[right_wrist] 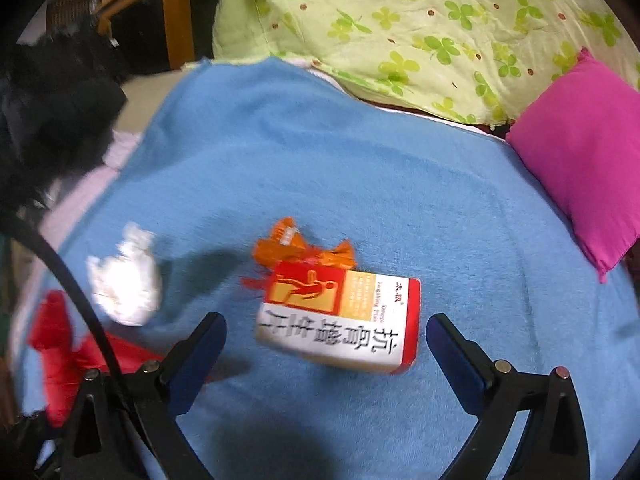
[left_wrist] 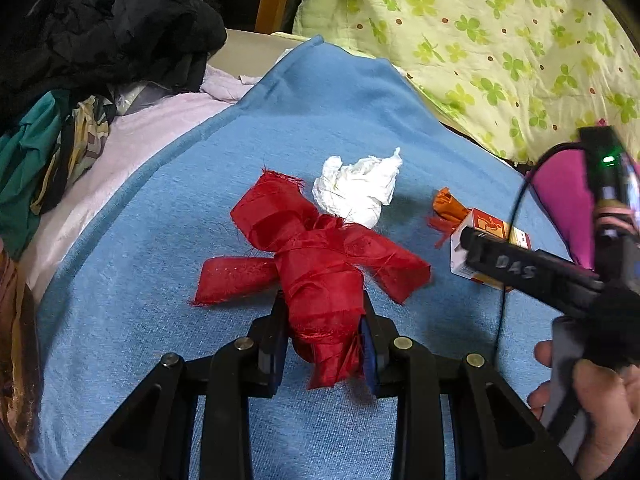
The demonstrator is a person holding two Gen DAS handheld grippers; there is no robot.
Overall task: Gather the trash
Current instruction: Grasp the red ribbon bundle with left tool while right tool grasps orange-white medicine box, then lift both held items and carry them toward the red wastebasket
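left tongs [left_wrist: 324,320] pinching red ribbon [left_wrist: 316,256]; right tongs [right_wrist: 326,344] spread around box [right_wrist: 340,320].

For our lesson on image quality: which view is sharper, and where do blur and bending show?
Left wrist view: sharp on the red ribbon; fisheye curves the blue blanket. Right wrist view: motion blur smears the tissue and box.
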